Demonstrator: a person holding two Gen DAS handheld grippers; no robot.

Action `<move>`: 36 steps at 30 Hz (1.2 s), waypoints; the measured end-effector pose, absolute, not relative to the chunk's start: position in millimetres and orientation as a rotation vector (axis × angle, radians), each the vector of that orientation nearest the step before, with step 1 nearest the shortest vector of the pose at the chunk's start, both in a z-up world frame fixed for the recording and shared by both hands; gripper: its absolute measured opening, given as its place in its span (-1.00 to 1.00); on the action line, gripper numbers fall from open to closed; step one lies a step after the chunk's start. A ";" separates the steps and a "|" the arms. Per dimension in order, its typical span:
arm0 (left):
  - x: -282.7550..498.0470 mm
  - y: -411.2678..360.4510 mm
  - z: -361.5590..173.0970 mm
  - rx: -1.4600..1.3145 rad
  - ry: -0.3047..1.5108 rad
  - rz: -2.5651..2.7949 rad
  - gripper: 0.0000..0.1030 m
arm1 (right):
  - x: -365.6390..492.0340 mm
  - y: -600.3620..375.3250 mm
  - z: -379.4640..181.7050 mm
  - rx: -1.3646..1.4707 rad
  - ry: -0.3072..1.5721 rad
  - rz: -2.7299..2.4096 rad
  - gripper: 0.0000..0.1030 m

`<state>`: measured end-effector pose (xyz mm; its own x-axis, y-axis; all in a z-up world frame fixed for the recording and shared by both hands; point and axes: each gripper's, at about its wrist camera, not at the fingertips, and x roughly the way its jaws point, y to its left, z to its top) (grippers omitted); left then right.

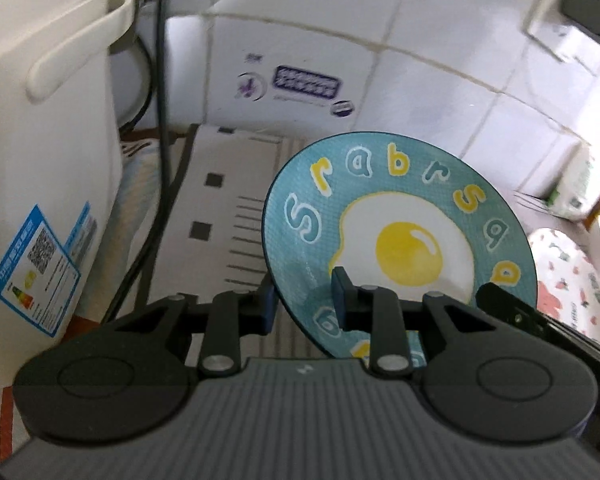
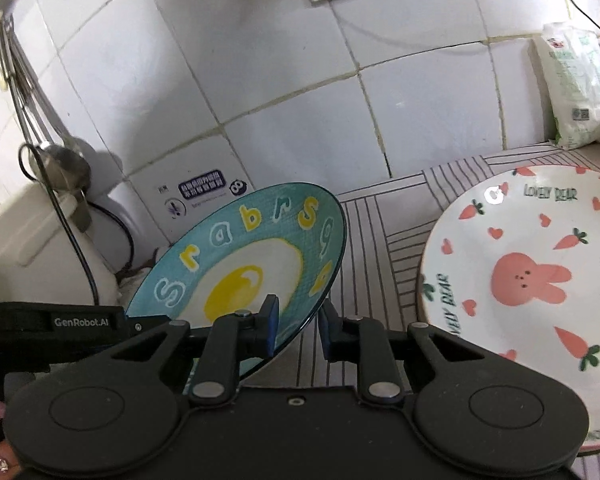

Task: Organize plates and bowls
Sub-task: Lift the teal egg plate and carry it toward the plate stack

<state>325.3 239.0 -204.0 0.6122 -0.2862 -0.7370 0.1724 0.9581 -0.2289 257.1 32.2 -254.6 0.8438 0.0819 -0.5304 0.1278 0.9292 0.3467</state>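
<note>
Both the left gripper (image 1: 305,300) and right gripper (image 2: 298,322) appear clenched on the tilted egg plate (image 2: 236,268); uneven pulling could twist it loose onto the bunny plate (image 2: 532,276).

The blue egg plate (image 1: 400,216) loses its near rim behind the left gripper (image 1: 304,300); stickers on the wall tile (image 1: 306,82) blur past reading. The rabbit plate (image 2: 520,264) runs off the right wrist view's right edge.
</note>
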 end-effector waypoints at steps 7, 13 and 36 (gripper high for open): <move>306.6 221.7 -175.9 -0.131 0.823 -0.339 -0.50 | 226.2 23.5 -225.9 0.343 0.520 -0.043 -0.50; 292.7 200.6 -156.7 -0.116 0.811 -0.424 -0.50 | 198.8 6.2 -202.4 0.378 0.478 -0.080 -0.50; 270.2 105.0 -176.1 -0.055 0.901 -0.646 -0.49 | 122.5 -61.6 -200.6 0.385 0.478 -0.267 -0.50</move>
<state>270.2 105.0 -176.1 0.4462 -0.5440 -0.7106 0.4991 0.8103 -0.3070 122.5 -61.6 -200.6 0.8556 -0.1594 -0.4924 0.3364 0.8943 0.2950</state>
